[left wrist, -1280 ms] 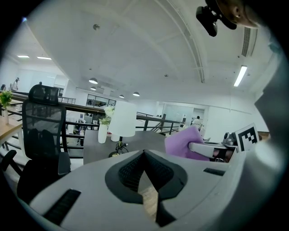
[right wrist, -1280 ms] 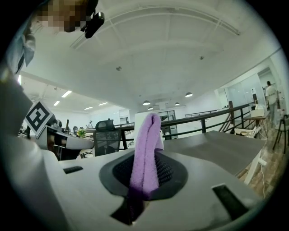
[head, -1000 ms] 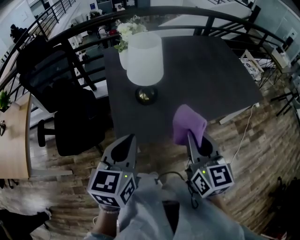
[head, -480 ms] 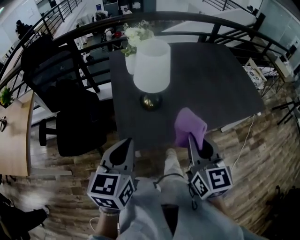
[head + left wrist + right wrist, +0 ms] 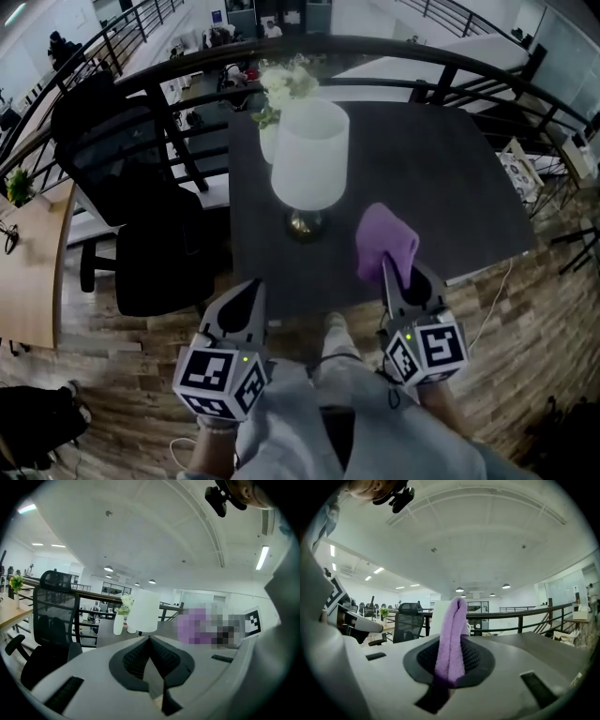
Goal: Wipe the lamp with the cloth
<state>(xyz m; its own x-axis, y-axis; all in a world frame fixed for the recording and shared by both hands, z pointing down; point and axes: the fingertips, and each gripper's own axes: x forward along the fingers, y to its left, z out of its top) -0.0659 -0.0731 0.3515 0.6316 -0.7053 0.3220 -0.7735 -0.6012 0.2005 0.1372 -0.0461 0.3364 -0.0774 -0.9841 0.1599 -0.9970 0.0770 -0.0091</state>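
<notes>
A lamp with a white shade [image 5: 310, 155] and a brass foot [image 5: 306, 223] stands on the dark table [image 5: 441, 178], near its front-left part. My right gripper [image 5: 397, 272] is shut on a purple cloth [image 5: 385, 244], which sticks up above the table's front edge, right of the lamp. In the right gripper view the cloth [image 5: 451, 639] rises between the jaws and hides most of the lamp shade [image 5: 438, 616]. My left gripper [image 5: 242, 302] hangs shut and holds nothing, short of the table. The lamp shade [image 5: 144, 611] shows ahead in the left gripper view.
A white vase with flowers [image 5: 277, 98] stands just behind the lamp. A black office chair [image 5: 141, 225] sits left of the table, beside a wooden desk [image 5: 28, 272]. A dark railing [image 5: 394, 52] curves behind the table. The person's legs [image 5: 347, 422] are below.
The table and lamp have drifted lower and nearer in the head view as the person steps closer. Both grippers keep their places, the cloth still held in the right one.
</notes>
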